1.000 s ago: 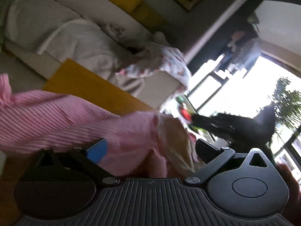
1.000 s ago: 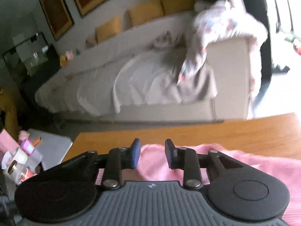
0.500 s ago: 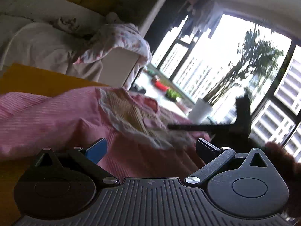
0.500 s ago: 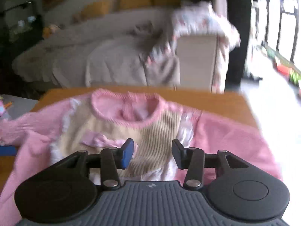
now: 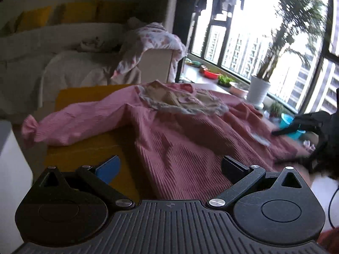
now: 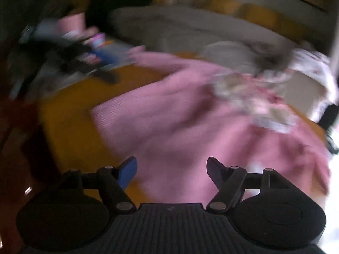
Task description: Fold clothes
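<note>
Garment position: pink garment (image 5: pixel 182 139) lies spread on the wooden table (image 5: pixel 89 152), front side up, between both grippers.
Left gripper (image 5: pixel 169 167): jaws wide apart, holding nothing; the garment hem lies between and below the 2 fingers.
Right gripper (image 6: pixel 171 167): jaws wide apart, holding nothing; pink cloth fills the gap ahead of them.
Left wrist view only: window (image 5: pixel 254 42) at 1 o'clock, white plant pot (image 5: pixel 258 91) on the sill, 1 sleeve with ruffled cuff (image 5: pixel 31 127) reaching toward 9 o'clock, right gripper seen from outside at 3 o'clock, touching or just above the garment edge; which cannot be told.
Right wrist view only: heavily blurred; a dark gripper-like shape (image 6: pixel 84 63) at 10 o'clock beyond the table edge, probably the left gripper.
Both views: sofa (image 5: pixel 63 48) behind the table, floral cloth (image 5: pixel 152 40) draped over its armrest.
Material, garment: ribbed knit, fine parallel ridges; beige chest panel (image 5: pixel 182 101) with pale frilled border.
Material, table: smooth, orange-brown, flat.
Material, grippers: black plastic, ridged housing, rounded pivot discs; 1 blue pad (image 5: pixel 108 168) visible on each gripper's 9 o'clock finger.
</note>
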Demonstrator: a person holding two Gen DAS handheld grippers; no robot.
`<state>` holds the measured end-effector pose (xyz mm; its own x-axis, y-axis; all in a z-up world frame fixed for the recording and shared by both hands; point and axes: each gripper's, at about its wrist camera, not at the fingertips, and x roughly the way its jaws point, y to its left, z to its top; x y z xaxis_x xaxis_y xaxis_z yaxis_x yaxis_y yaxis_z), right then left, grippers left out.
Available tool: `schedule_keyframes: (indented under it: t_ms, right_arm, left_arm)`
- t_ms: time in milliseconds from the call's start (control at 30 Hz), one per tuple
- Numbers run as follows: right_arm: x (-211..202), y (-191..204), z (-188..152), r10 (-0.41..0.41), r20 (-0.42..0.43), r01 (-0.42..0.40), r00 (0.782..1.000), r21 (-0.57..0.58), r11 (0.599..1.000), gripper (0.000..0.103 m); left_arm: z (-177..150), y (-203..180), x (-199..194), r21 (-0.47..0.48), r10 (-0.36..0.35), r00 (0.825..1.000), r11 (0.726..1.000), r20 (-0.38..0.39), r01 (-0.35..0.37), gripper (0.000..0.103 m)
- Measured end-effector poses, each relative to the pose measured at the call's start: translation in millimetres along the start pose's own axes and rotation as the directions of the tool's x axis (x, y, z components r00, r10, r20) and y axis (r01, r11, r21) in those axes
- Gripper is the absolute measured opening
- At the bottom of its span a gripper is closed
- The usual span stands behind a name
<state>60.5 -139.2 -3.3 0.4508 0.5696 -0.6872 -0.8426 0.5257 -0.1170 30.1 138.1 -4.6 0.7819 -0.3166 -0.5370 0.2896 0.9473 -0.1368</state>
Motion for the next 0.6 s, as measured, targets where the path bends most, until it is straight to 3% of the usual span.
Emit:
schedule_keyframes:
  t_ms: [133,167,233,267,300,467,600]
  right_arm:
    - [14,12,1,-0.002,0.007,0.002,1.000,0.002,1.000,0.073]
    - [16,14,-1,-0.013,0.015,0.013,1.000,-0.006,1.000,0.065]
    - [20,15,-2,-0.041,0.026,0.042,0.999,-0.014,0.999,0.045]
    - [24,14,-2,-0.065,0.023,0.065,0.998,-0.007,0.998,0.016]
    - [25,13,0,-0.088,0.026,0.088,0.996,0.002,0.996,0.003]
    - [-4,-19,30,-0.121,0.147,0.104,0.982,0.123,0.987,0.003]
    - [-25,-33,51,-0.143,0.220,0.112,0.965,0.144,0.983,0.003]
  left_arm:
    - [-8,-22,-13,0.058,0.003,1.000,0.998,0.000,-0.003,0.103]
    - [-11,-27,-17,0.066,0.000,1.000,0.998,0.001,0.000,0.103]
    - [-17,-35,-23,0.080,-0.008,1.000,0.997,0.002,0.008,0.103]
    - [-20,-40,-25,0.085,-0.014,1.000,0.996,-0.002,0.014,0.103]
    - [-24,-44,-24,0.096,-0.017,1.000,0.995,-0.009,0.018,0.103]
    - [-37,-67,-6,0.239,0.027,0.999,0.971,-0.023,-0.021,0.103]
    - [-35,-78,26,0.360,0.152,0.988,0.921,0.019,-0.149,0.103]
